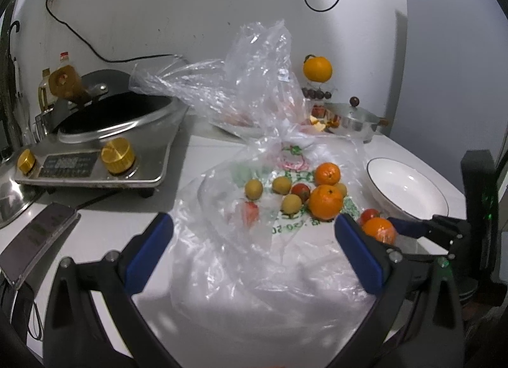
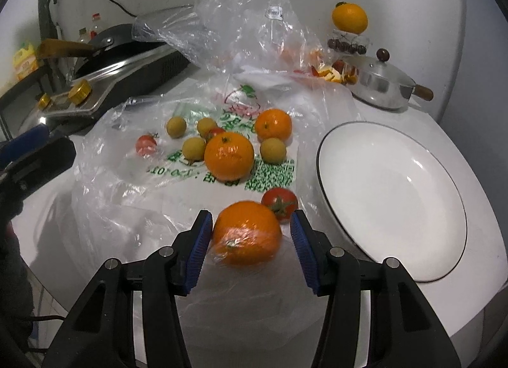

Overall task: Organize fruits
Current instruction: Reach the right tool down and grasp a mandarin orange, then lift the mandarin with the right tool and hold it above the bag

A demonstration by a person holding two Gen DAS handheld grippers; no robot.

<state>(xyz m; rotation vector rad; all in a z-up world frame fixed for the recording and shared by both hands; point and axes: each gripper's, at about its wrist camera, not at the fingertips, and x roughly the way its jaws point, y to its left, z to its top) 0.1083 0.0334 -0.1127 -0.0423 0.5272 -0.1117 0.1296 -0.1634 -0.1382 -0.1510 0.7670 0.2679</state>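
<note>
An orange (image 2: pixel 246 234), partly under clear film, lies on the flattened plastic bag (image 2: pixel 133 196) between the fingers of my right gripper (image 2: pixel 250 225). The left pad is at its skin; a gap shows at the right pad, so the gripper is open. A red tomato (image 2: pixel 279 204) sits just behind it. Farther back are two more oranges (image 2: pixel 228 155), several small yellow fruits (image 2: pixel 193 148) and two tomatoes (image 2: pixel 146 144). The empty white plate (image 2: pixel 390 196) stands to the right. My left gripper (image 1: pixel 254 225) hovers wide open over the bag (image 1: pixel 254 272), holding nothing.
An induction cooker (image 1: pixel 95 161) with a wok stands at the back left, a phone (image 1: pixel 38 241) beside it. At the back right are a lidded steel pot (image 2: pixel 381 82) and an orange on a glass stand (image 2: pixel 349 18). The table's rounded edge runs close behind the plate.
</note>
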